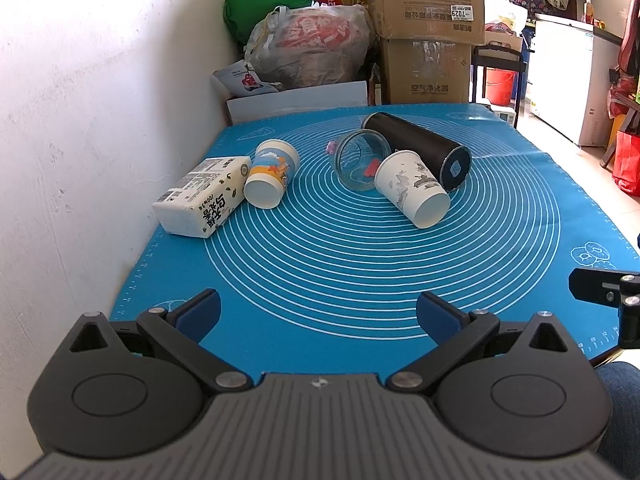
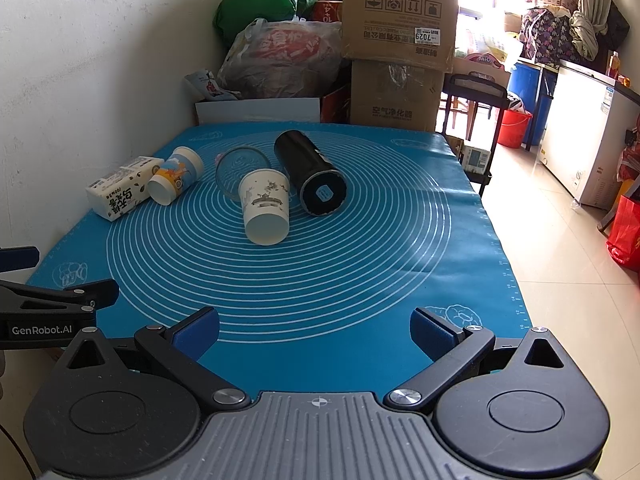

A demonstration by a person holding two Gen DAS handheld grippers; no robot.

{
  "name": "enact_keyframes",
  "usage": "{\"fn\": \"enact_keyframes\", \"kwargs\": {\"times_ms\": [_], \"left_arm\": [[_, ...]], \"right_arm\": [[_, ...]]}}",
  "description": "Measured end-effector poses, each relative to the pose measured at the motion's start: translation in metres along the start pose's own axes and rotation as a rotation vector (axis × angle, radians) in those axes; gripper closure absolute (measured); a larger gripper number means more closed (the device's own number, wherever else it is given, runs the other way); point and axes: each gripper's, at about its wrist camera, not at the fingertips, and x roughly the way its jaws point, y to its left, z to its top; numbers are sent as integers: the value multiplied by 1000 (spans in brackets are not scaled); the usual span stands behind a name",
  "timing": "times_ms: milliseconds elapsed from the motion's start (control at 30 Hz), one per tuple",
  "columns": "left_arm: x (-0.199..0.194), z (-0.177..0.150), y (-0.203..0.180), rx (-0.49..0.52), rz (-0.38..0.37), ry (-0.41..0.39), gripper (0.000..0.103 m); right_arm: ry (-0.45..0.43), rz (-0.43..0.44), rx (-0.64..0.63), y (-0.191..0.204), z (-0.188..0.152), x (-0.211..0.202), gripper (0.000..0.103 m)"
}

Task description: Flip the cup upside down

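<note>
Several cups lie on their sides on a blue mat [image 1: 320, 264] [image 2: 340, 280]. A white paper cup with grey print [image 1: 412, 188] [image 2: 265, 208] lies mid-mat, base toward me. A blue-and-orange paper cup [image 1: 272, 178] [image 2: 175, 176] lies left. A clear glass cup [image 1: 360, 160] [image 2: 240, 166] lies behind the white one. A black tumbler [image 1: 420, 150] [image 2: 311, 178] lies to the right. My left gripper [image 1: 318, 316] is open and empty at the near edge. My right gripper [image 2: 316, 330] is open and empty at the near edge.
A white tissue pack [image 1: 200, 196] [image 2: 122, 192] lies at the mat's left by the white wall. Cardboard boxes [image 1: 426, 32] [image 2: 400, 40] and bags [image 1: 308, 44] stand behind the table. The table's right edge drops to a tiled floor [image 2: 560, 280].
</note>
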Motion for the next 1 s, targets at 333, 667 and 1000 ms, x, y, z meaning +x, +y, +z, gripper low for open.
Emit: {"fn": "enact_keyframes", "kwargs": {"times_ms": [333,667,1000], "left_arm": [[2,2,7,-16,13,-15,1],[37,20,17,-12,38,-44,1],[108,65,31,-21,90,-73,1]], "right_arm": [[6,33,-4,-1,3,1,0],[-5,35,4,-8,22,15,0],[-11,21,45,-25,49,53,0]]}}
